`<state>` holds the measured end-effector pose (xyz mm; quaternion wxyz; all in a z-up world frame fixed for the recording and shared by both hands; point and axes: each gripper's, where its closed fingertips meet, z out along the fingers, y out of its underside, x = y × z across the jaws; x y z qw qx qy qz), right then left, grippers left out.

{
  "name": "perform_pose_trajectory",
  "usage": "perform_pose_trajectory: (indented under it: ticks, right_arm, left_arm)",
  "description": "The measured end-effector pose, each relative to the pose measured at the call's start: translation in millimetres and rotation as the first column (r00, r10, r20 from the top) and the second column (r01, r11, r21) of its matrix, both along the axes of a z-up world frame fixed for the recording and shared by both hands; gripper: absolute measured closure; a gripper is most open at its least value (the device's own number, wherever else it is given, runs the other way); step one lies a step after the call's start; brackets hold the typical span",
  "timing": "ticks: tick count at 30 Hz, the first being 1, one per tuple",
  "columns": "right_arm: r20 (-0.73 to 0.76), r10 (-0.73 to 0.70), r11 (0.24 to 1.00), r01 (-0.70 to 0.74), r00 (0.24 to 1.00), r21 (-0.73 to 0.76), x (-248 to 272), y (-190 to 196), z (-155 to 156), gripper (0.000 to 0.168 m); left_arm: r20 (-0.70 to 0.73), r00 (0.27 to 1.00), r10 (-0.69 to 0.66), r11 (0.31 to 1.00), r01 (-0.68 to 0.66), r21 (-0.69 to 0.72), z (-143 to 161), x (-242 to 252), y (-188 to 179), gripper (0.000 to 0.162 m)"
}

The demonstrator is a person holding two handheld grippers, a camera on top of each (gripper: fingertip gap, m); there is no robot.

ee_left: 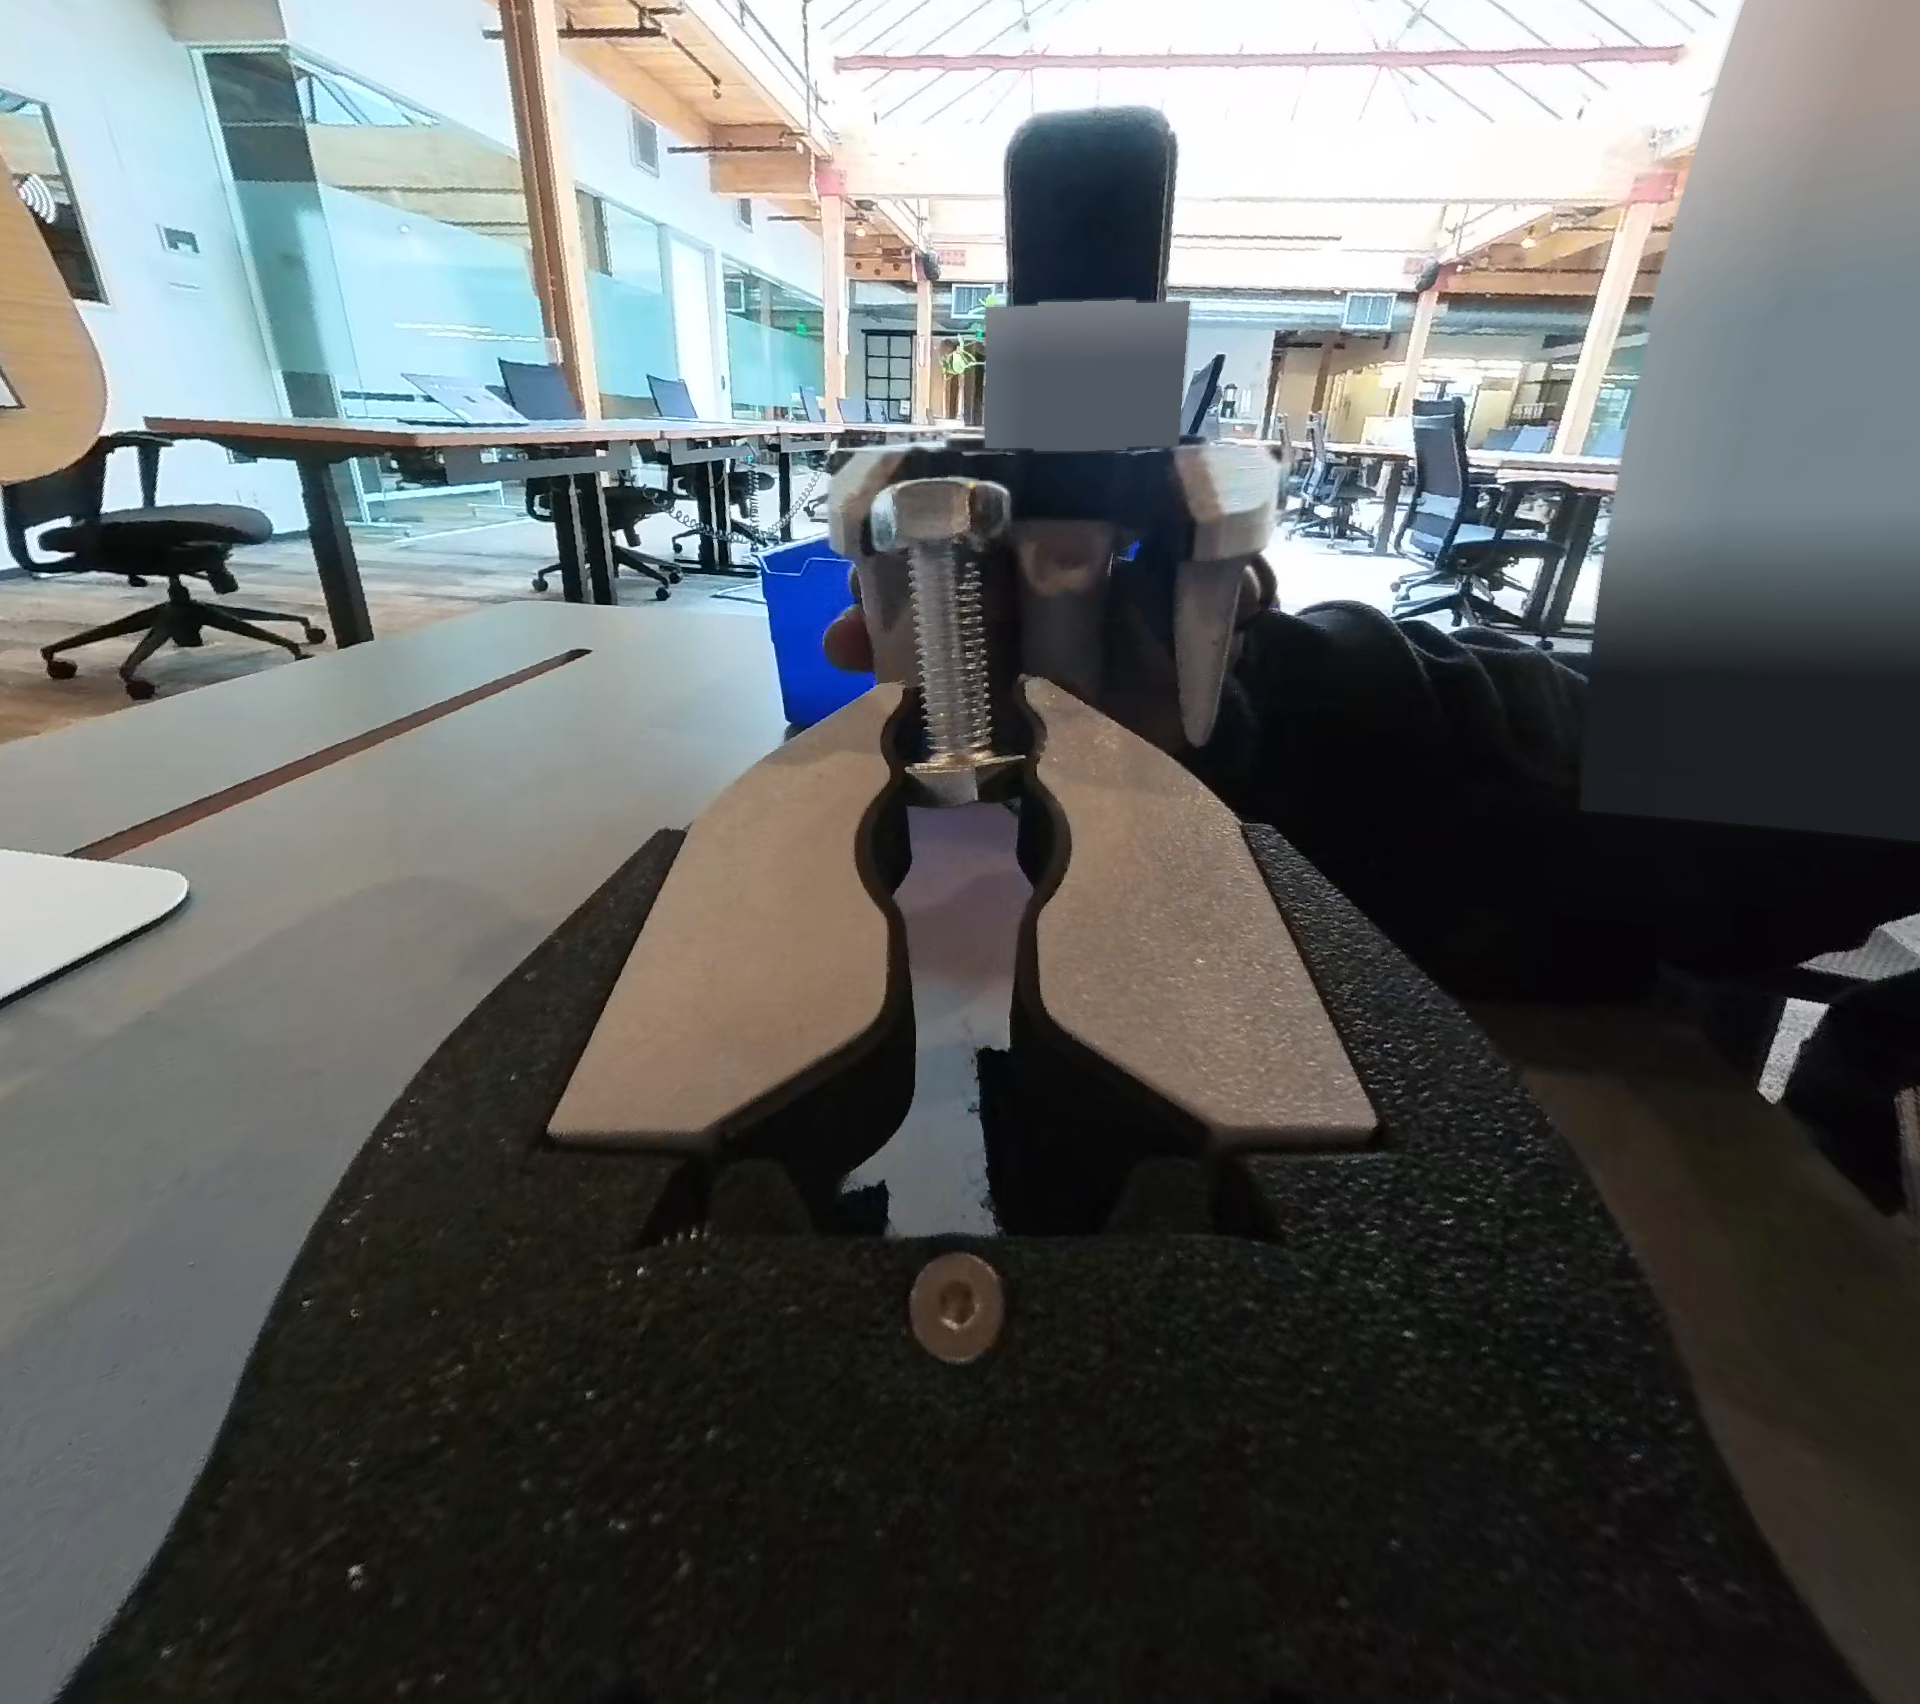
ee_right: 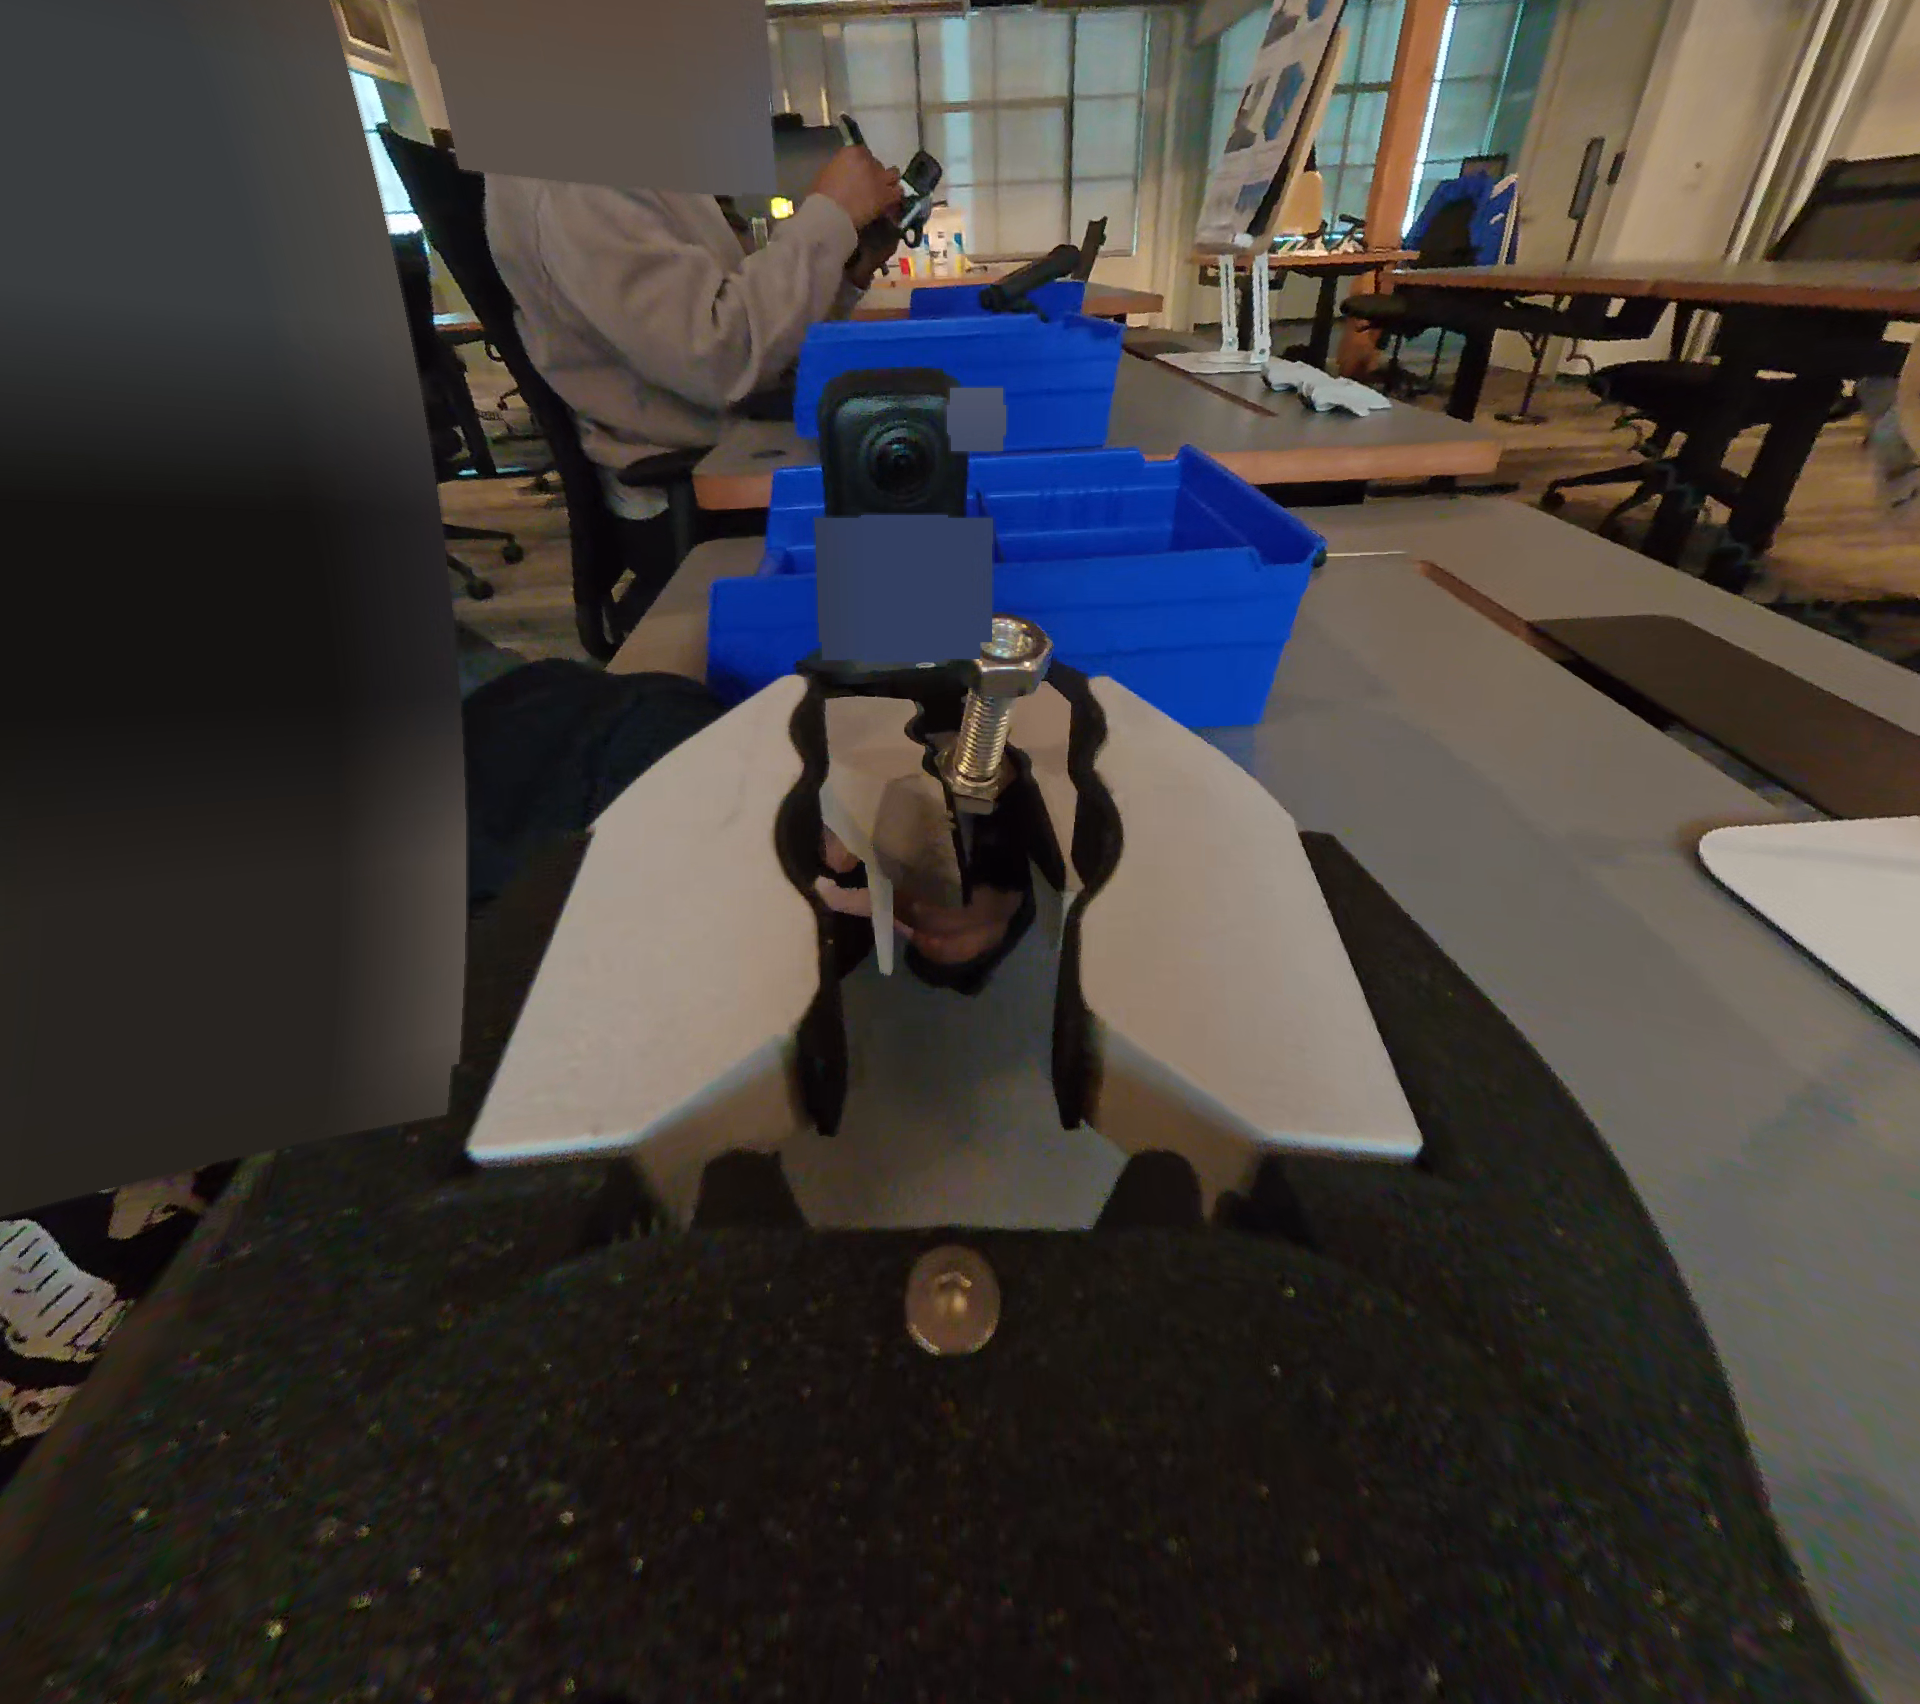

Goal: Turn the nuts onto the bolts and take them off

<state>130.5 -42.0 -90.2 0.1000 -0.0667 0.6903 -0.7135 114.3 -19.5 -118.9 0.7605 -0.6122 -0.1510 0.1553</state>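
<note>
Jaws of the left gripper (ee_left: 961, 709) are closed on the lower hex end of a silver bolt (ee_left: 943, 646), the 2 grey fingers pinching it at their tips. Jaws of the right gripper (ee_right: 945, 698) stand apart, with a clear gap on each side of the bolt's upper end, so nothing is clamped there.

Left wrist view: the bolt stands almost upright above the table (ee_left: 312, 823), held in the air. Its threaded shank rises from the left gripper's fingertips to a hex nut (ee_left: 940, 511) seated at the top of the thread. Behind it the right gripper faces the camera, its fingers spread and pointing downward, and the nut lies just in front of 1 of them. A black sleeve (ee_left: 1403, 771) reaches in from the right.

Right wrist view: the bolt leans slightly to the right, and the nut sits between the right gripper's open fingertips without visible contact on either side. The round end of the shank shows inside the nut. The left gripper faces this camera from below the bolt.

Background: a blue bin (ee_right: 1143, 615) rests on the grey table behind the grippers, a white pad (ee_right: 1818, 906) lies near the right edge, and a person in a grey sweatshirt (ee_right: 644, 324) sits at the next desk.
</note>
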Motion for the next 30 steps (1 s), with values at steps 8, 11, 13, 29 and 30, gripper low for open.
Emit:
perform_pose_trajectory:
  ticks: [8, 11, 13, 29, 30]
  right_arm:
    - [0.019, -0.037, 0.999, 0.037, 0.999, 0.038, -5.5, -2.1, -7.1, 0.14]
    - [0.028, -0.028, 0.997, 0.026, 0.999, 0.066, -4.1, -5.4, -13.0, 0.141]
    - [0.017, -0.029, 0.999, 0.029, 0.999, 0.017, -2.8, -4.7, -5.7, 0.144]
    - [0.053, -0.005, 0.997, 0.009, 0.999, -0.07, -2.4, 2.9, 10.6, 0.127]
    - [0.053, -0.009, 0.998, 0.012, 0.999, -0.063, -2.6, 1.4, 9.4, 0.126]
  left_arm:
    - [-0.003, 1.0, -0.001, 1.0, 0.001, 0.016, 2.6, 0.7, -1.5, 0.146]
    - [-0.004, 1.0, -0.002, 1.0, 0.002, 0.015, 2.9, 1.0, -1.5, 0.146]
    - [-0.005, 1.0, 0.002, 1.0, -0.002, 0.014, 2.9, 0.5, -1.7, 0.146]
    - [0.0, 1.0, -0.001, 1.0, 0.001, 0.013, 2.5, 0.1, -1.2, 0.146]
    - [0.0, 1.0, -0.004, 1.0, 0.004, 0.012, 2.5, 0.3, -0.9, 0.146]
